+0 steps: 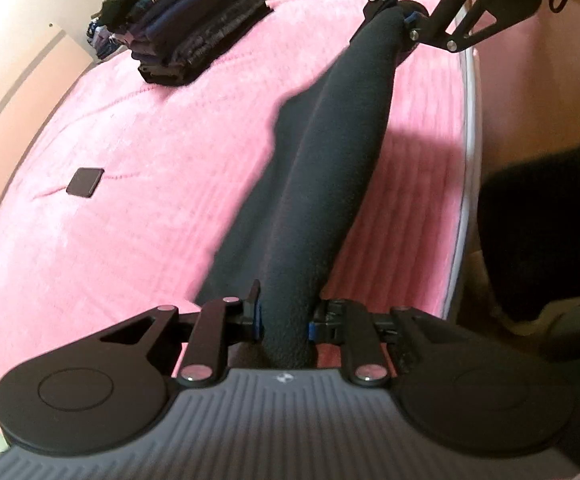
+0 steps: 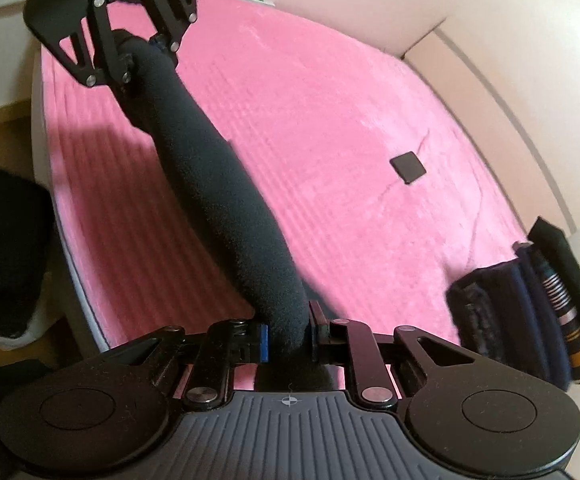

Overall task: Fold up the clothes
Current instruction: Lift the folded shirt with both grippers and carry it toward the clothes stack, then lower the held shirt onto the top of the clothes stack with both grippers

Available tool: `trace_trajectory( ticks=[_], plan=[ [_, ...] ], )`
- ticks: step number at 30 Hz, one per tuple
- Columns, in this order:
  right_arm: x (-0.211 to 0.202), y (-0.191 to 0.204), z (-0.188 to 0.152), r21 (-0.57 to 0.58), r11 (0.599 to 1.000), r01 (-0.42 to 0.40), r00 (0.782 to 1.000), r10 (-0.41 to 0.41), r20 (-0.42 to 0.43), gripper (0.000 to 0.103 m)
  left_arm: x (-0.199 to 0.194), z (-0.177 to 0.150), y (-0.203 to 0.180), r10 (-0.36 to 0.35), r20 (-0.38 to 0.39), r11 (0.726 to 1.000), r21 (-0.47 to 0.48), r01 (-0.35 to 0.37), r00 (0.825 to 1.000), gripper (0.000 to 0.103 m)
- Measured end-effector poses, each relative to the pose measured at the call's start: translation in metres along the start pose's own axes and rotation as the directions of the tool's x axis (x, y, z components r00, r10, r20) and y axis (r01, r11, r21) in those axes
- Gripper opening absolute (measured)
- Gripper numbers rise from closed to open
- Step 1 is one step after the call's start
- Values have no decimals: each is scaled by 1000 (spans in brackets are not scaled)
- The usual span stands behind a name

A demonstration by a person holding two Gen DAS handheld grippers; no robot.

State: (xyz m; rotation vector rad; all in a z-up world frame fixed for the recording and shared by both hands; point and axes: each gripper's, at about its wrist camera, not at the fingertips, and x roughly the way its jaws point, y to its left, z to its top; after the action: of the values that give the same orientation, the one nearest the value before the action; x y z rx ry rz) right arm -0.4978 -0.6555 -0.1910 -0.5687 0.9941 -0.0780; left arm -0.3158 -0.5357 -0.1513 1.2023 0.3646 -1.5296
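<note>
Dark garment stretched taut between both grippers above the pink bed.

The left gripper (image 1: 284, 322) was clamped on one end of the dark garment (image 1: 321, 168), the right gripper (image 2: 288, 336) pinched tight on the other, the cloth bunched into a thick roll over the bed (image 1: 138, 152). A stack of folded clothes (image 1: 194, 32) sat at the far corner, a small dark square (image 1: 85, 183) alone mid-cover.

Left tongs (image 1: 285, 322) and right tongs (image 1: 403, 20) stretch a dark garment (image 1: 329, 152) above the pink bed (image 1: 150, 168)
</note>
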Motion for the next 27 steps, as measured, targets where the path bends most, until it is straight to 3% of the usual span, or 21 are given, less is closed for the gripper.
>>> trace_trajectory(
  ticks=[6,13,20,27],
  plan=[
    [-82,-75,52,95,994,-49,994,58,-90,16,-82,66,70,-86,27,996,30,85,996,16],
    [-145,-149,68,191,975,116,991,-102,-82,16,-120,151,138,-84,150,990,122,66,985,17],
    [-155,-260,38,172,959,227,974,-222,-49,16,-89,264,192,-20,245,984,175,-24,969,17],
    [-138,-450,-7,132,951,280,955,-290,67,16,-23,411,263,100,276,984,116,-136,956,17]
  ],
)
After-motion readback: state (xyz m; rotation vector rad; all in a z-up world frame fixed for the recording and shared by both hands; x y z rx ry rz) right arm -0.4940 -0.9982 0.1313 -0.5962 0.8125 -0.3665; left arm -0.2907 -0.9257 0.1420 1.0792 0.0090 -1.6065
